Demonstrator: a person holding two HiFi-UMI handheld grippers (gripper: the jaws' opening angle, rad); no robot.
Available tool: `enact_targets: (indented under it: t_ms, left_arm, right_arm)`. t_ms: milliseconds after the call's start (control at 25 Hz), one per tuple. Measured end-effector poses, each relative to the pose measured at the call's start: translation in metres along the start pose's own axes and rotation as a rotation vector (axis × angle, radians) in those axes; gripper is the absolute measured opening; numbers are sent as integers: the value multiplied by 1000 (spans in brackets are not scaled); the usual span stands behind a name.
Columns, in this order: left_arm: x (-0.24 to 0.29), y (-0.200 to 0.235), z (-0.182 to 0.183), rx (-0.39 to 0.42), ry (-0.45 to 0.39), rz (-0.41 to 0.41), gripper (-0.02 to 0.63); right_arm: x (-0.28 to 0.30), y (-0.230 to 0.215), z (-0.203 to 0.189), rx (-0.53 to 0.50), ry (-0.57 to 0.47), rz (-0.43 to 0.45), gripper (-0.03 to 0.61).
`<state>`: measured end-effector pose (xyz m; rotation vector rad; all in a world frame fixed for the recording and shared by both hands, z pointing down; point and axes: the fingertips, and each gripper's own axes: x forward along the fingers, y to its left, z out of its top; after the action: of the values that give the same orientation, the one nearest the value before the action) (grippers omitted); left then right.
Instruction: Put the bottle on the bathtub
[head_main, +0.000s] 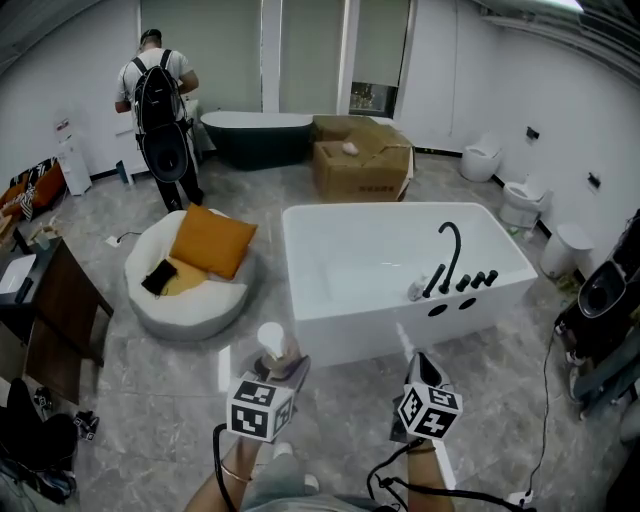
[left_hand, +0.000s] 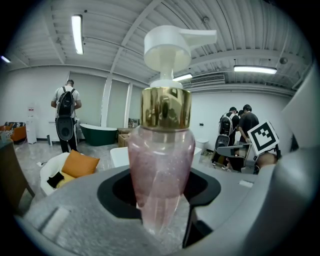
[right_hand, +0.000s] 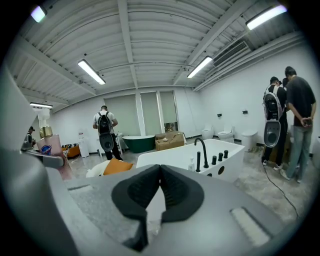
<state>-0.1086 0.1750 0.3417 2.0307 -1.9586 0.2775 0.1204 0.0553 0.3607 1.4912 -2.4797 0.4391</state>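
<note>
Gripping the pink pump bottle (left_hand: 162, 165) in the left gripper (left_hand: 160, 200): clamped on its clear lower body, held upright, gold collar and white pump on top. Over to the right gripper (right_hand: 160, 192): closed pad against pad, carrying nothing. Hovering with both above the grey floor (head_main: 180, 380) at 6 o'clock of the white bathtub (head_main: 380, 320), clear of its near wall, with the bottle nearer 7 o'clock. Spotting a black faucet (head_main: 447, 255) and a row of black knobs on the rim around 4 o'clock. Out at 9 o'clock of the tub, a round white seat (head_main: 185, 305) with an orange cushion (head_main: 212, 240). Far off at 11 o'clock, a person (head_main: 160, 100) wearing a black backpack beside a dark tub (head_main: 258, 135). At 12 o'clock, 1 cardboard box (head_main: 360, 165).
</note>
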Motion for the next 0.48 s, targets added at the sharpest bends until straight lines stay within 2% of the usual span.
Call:
enact_targets:
  t_ms: [200,480]
  left_arm:
    - [27,2,0,-11,13,-22,233]
    - [75,12,20,7,-3,-53,233]
  right_arm:
    - [14,-7,-1,-5,22,0,3]
    - [46,-22,12,16,8,-33,3]
